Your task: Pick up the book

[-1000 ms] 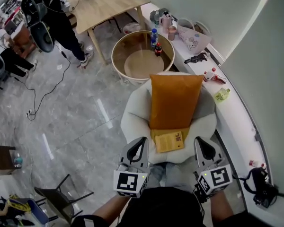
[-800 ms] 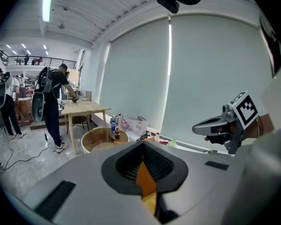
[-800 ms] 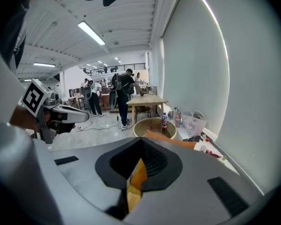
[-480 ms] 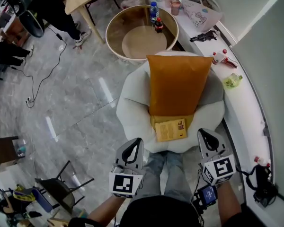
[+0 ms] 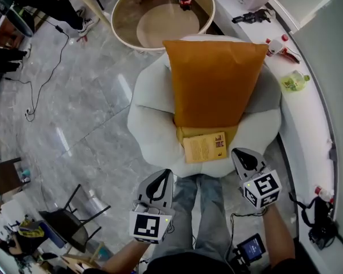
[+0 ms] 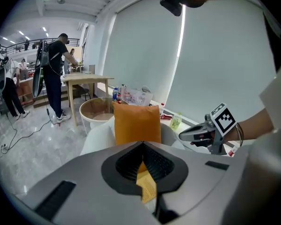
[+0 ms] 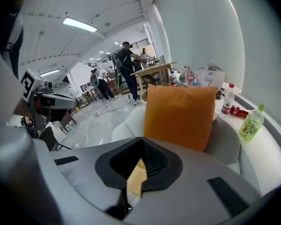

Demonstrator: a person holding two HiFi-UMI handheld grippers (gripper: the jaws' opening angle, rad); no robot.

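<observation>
Yellow book [image 5: 204, 146] lies on white chair [image 5: 150, 124] — orange cushion [image 5: 214, 81] behind.

Seat: white armchair [image 5: 144, 124] on grey floor [image 5: 86, 113] | orange cushion [image 5: 214, 81] propped at 12 o'clock | yellow book [image 5: 204, 147] flat at 6 o'clock

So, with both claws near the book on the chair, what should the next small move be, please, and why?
Probably open the right claw: its jaws are shut, and it hovers just short of the yellow book, not touching it. The book lies flat on the white chair before the orange cushion, near edge free.
</observation>
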